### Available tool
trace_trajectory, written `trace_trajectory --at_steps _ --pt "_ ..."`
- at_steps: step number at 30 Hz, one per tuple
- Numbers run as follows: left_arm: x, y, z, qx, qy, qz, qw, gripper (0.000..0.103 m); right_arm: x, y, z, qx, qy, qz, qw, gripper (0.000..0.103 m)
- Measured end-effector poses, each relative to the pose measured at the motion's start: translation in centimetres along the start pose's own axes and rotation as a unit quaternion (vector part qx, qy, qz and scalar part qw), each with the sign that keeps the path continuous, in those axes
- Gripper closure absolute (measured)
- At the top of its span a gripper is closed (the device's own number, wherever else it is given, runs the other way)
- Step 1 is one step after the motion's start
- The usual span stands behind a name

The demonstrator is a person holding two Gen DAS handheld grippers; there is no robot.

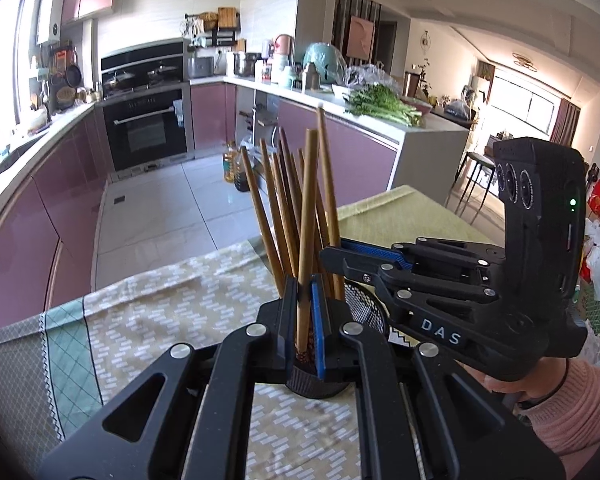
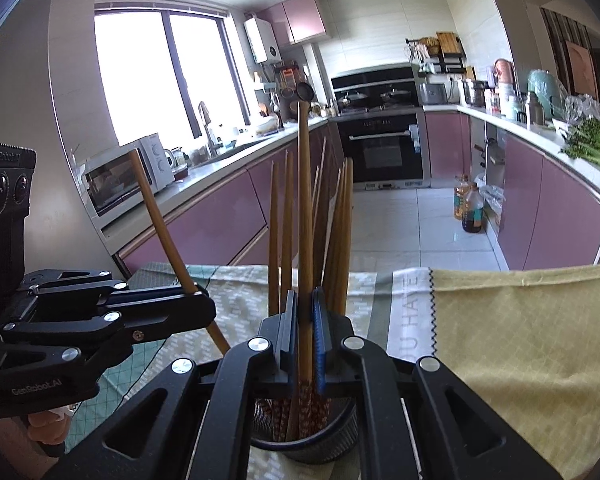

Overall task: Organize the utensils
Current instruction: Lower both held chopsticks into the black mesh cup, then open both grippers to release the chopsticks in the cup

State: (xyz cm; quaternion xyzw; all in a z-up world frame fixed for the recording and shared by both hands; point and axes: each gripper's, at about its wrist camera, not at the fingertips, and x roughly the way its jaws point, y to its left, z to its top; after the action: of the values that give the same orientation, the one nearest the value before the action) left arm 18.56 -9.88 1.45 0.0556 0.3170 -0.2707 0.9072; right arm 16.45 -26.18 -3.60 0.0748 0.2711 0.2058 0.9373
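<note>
A black mesh holder [image 2: 308, 446] stands on the cloth-covered table with several brown chopsticks [image 2: 342, 240] upright in it. My right gripper [image 2: 306, 320] is right above the holder, shut on one chopstick [image 2: 305, 200] whose patterned lower end is inside the holder. My left gripper [image 1: 305, 320] is shut on another chopstick [image 1: 307, 220], whose lower end is at the holder's [image 1: 362, 306] rim. In the right wrist view the left gripper [image 2: 202, 300] holds its chopstick [image 2: 156, 212] tilted to the left. The right gripper [image 1: 332, 258] comes in from the right, just behind the bundle.
A patterned cloth [image 1: 160, 320] and a yellow-green cloth [image 2: 520, 340] cover the table. The table's far edge drops to a tiled kitchen floor with oil bottles [image 2: 468, 208]. Purple cabinets, an oven [image 1: 144, 128] and greens [image 1: 380, 106] lie beyond. A pink-sleeved hand [image 1: 572, 408] holds the right gripper.
</note>
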Motion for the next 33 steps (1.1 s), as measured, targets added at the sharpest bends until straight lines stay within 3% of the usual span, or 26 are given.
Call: trace_trajectory --at_steps 7,10,13,14,15,17,19,21,24,28,33 --pt "1.3 0.5 -1.1 -0.013 0.012 -0.002 0.9998 0.089 -0.4 -0.6 -0.9 0.012 0.016 -0.001 1.0 0.094" --pt "1.0 0.8 -1.9 -0.024 0.003 0.002 0.9997 0.075 -1.2 -0.4 -1.2 0.009 0.014 0.0 1.0 0.081" --pt "0.2 1.3 -2.8 -0.036 -0.007 0.007 0.9993 0.073 -2.2 0.1 -1.6 0.0 0.008 0.002 1.0 0.072" --pt "-0.1 1.5 -3.2 -0.041 -0.011 0.01 0.999 0.071 -2.6 0.4 -1.7 -0.004 0.006 -0.001 1.0 0.064" --pt "-0.4 1.6 -3.5 -0.044 -0.016 0.015 0.9988 0.066 -2.9 0.6 -1.8 -0.008 0.002 -0.004 1.0 0.053" --pt "-1.3 1.7 -4.4 -0.047 -0.029 0.03 0.998 0.054 -3.9 1.1 -2.1 -0.016 -0.011 -0.011 1.0 0.044" --pt "-2.5 1.9 -5.6 -0.053 -0.048 0.047 0.9963 0.038 -4.7 1.5 -2.5 -0.02 -0.019 -0.014 1.0 0.038" --pt "-3.5 2.1 -6.4 -0.059 -0.064 0.065 0.9941 0.029 -5.3 1.8 -2.8 -0.025 -0.027 -0.019 0.999 0.027" --pt "-5.2 2.2 -7.6 -0.064 -0.089 0.09 0.9899 0.005 -6.4 2.4 -3.5 -0.035 -0.043 -0.037 0.998 0.017" --pt "-6.9 2.1 -8.8 -0.061 -0.11 0.118 0.985 0.005 -7.2 3.3 -4.6 -0.045 -0.055 -0.049 0.996 0.008" --pt "-8.9 1.7 -9.9 -0.069 -0.131 0.14 0.979 0.005 -8.0 4.5 -5.6 -0.058 -0.071 -0.057 0.994 0.007"
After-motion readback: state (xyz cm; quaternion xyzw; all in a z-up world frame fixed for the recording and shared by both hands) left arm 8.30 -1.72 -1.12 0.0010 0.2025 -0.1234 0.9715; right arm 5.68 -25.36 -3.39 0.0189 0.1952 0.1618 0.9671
